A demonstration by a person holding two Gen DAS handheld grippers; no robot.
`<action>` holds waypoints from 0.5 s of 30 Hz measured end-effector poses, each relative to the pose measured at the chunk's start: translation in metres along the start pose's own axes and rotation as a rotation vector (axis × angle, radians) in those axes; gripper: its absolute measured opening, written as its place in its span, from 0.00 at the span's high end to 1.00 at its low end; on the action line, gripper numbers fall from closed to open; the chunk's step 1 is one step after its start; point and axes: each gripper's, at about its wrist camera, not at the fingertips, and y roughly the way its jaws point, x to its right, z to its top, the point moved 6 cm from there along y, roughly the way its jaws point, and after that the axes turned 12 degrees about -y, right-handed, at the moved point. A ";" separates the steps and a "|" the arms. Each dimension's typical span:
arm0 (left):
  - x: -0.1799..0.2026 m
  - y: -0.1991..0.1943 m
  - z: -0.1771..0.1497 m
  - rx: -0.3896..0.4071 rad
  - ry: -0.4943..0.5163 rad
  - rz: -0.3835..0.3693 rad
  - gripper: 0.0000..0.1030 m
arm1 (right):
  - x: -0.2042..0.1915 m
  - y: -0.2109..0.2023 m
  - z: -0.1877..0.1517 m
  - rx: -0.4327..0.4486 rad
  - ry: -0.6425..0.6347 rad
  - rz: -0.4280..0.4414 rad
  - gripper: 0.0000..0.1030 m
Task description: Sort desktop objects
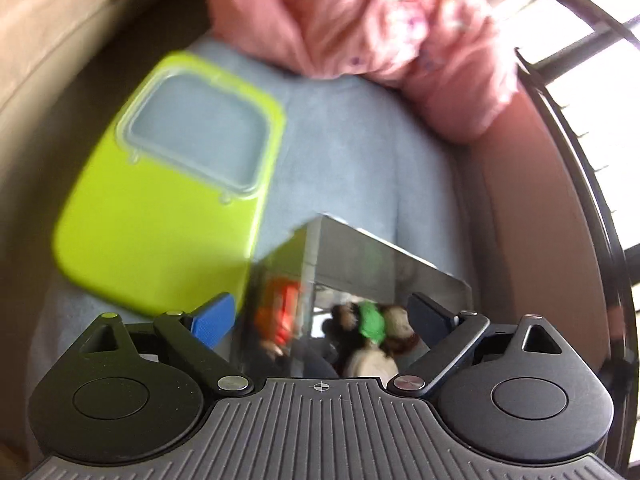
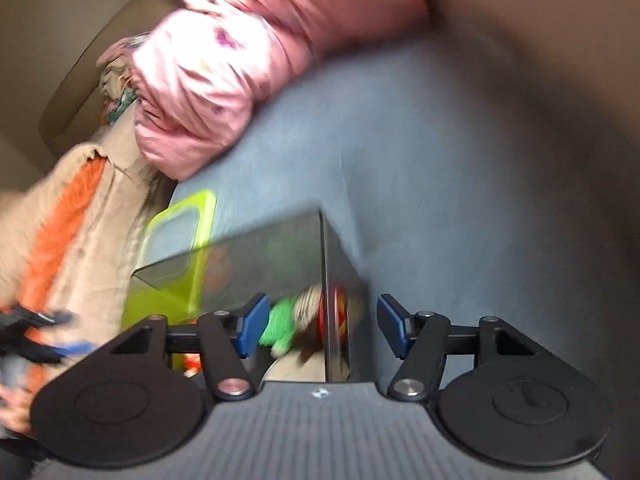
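A lime-green lid (image 1: 160, 216) lies flat on the blue cloth (image 1: 344, 152), left of a clear box (image 1: 360, 280) holding a green toy (image 1: 372, 322). The left claw (image 1: 320, 320) is released, fingers either side of the box. The right claw (image 2: 320, 326) is also released at the box's corner. Pink bedding (image 1: 360, 20) lies behind

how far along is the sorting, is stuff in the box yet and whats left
Done: toys, including a green plush, already sit inside the clear box. In hand: nothing; the left gripper and right gripper both frame the box with fingers open. Left: the lime green lid lies beside the box on the blue cloth, not yet fitted.
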 end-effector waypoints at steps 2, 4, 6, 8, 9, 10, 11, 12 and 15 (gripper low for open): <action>0.032 -0.010 -0.032 -0.035 0.070 -0.051 0.04 | -0.032 -0.002 0.013 -0.013 -0.111 0.018 0.21; 0.060 -0.006 -0.072 -0.173 0.157 -0.159 0.02 | -0.072 0.019 0.018 -0.108 -0.218 0.071 0.14; 0.085 -0.001 -0.114 -0.345 0.239 -0.277 0.02 | -0.108 0.054 0.012 -0.239 -0.295 0.116 0.17; 0.109 -0.001 -0.149 -0.494 0.313 -0.419 0.02 | -0.132 0.093 0.007 -0.339 -0.322 0.124 0.22; 0.115 -0.004 -0.161 -0.527 0.352 -0.461 0.02 | -0.139 0.111 0.005 -0.366 -0.304 0.139 0.23; 0.121 -0.004 -0.167 -0.540 0.395 -0.484 0.02 | -0.145 0.128 0.003 -0.393 -0.284 0.155 0.23; 0.122 -0.004 -0.172 -0.530 0.434 -0.489 0.02 | -0.148 0.145 0.001 -0.421 -0.231 0.176 0.23; 0.123 -0.004 -0.175 -0.521 0.468 -0.489 0.02 | -0.151 0.161 0.000 -0.448 -0.177 0.196 0.23; 0.111 0.007 -0.172 -0.484 0.492 -0.440 0.01 | -0.158 0.202 -0.007 -0.515 -0.030 0.225 0.26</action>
